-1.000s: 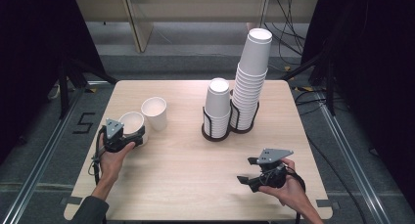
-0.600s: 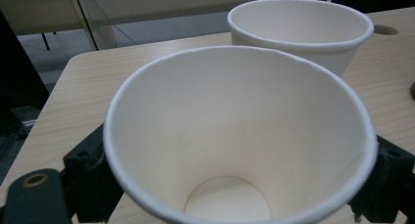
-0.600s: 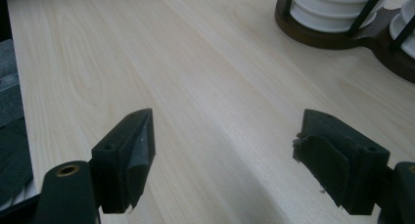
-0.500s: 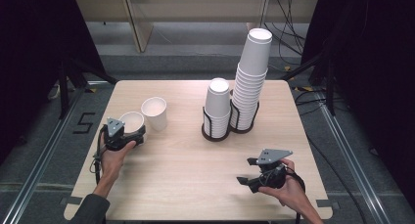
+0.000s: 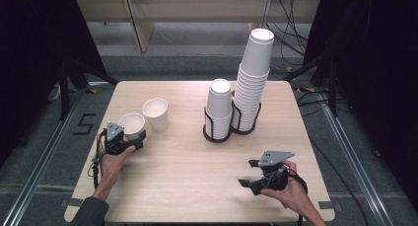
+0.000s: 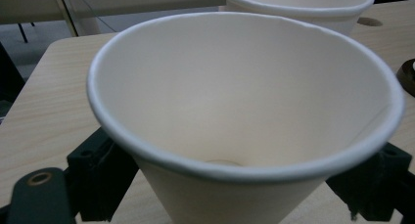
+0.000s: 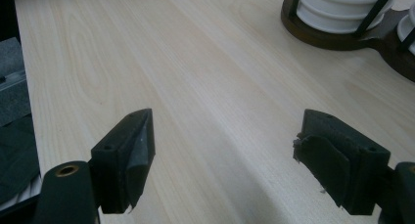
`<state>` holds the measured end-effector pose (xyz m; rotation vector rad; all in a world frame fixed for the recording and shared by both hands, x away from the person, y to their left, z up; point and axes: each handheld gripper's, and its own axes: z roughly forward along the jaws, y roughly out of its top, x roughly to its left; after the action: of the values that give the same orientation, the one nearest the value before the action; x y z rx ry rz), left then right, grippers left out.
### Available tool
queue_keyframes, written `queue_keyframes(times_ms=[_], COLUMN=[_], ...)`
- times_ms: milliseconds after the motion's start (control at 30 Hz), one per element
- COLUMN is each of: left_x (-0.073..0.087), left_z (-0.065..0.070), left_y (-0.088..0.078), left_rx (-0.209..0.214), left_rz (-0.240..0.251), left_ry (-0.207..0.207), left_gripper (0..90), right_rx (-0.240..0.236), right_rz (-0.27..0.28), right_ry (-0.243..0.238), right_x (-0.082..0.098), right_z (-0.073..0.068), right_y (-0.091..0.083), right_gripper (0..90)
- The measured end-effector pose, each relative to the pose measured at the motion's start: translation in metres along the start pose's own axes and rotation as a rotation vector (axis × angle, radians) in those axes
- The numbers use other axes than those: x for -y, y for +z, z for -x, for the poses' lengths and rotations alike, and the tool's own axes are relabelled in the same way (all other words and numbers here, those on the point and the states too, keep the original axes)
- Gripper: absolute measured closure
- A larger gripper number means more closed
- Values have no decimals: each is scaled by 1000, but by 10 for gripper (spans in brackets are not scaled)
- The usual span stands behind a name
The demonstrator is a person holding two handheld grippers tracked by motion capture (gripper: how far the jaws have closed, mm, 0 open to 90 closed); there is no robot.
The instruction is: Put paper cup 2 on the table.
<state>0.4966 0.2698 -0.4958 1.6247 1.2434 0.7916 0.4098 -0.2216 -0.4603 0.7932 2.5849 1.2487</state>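
The paper cup point(image 5: 131, 124) stands upright near the left edge of the desk point(image 5: 187, 176), mouth up, its long axis vertical and tapering down to a narrow base that rests on the wood. In the left gripper view the cup point(image 6: 244, 116) sits between the two black jaws, which stand against its lower wall on either side; the jaws have just been closing, and they look pressed on the cup, so the left tongs point(image 5: 129, 143) appear to grip it low down, where the wall is narrow enough to fit between them and the rim stays clear. The tongs come at it level, from the near side, which suits a cup that should stay standing. Just beside it, toward the far edge, stands a second cup point(image 5: 155, 114), also mouth up and so close that the two may touch at the rim; I cannot tell which. Its rim point(image 6: 298, 1) shows right behind the held one in the left gripper view, so the two seem set out as a pair along the left side. Toward the far right corner two wire holders keep the stock upside down: a short stack point(image 5: 219, 109) and, just beside it, a tall stack point(image 5: 252, 83) leaning a little. The right tongs point(image 5: 252, 173) hang well apart from all this, near the near right corner, jaws wide open over bare wood with nothing between them, probably waiting.
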Motion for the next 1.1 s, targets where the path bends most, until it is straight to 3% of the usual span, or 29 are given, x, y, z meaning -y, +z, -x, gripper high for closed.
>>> queue_keyframes(times_ms=[200, 233, 300, 633, 767, 967, 1100], left_x=[5, 8, 10, 15, 17, 18, 21], left_z=[0, 0, -2, -2, -2, 0, 7], left_y=[-1, -1, -2, -16, -22, -33, -40], left_rx=[-2, -1, -7, -11, -22, -28, -8], left_rz=[-33, -37, -38, -65, -61, -53, -56], left_ry=[3, 5, 0, -1, -33, -41, -37], left_gripper=[142, 142, 142, 144, 144, 144, 144], right_rx=[-4, -3, 1, -1, -1, 3, 13], right_rz=[-1, -4, 2, -5, -7, -3, -3], right_ry=[3, 21, 0, 7, 10, 10, 7], right_x=[1, 1, 1, 4, 4, 6, 6], right_z=[0, -1, 0, 0, 0, 1, 1], right_y=[-1, -1, -2, -3, -4, -5, -6], right_gripper=[225, 225, 225, 223, 223, 223, 223])
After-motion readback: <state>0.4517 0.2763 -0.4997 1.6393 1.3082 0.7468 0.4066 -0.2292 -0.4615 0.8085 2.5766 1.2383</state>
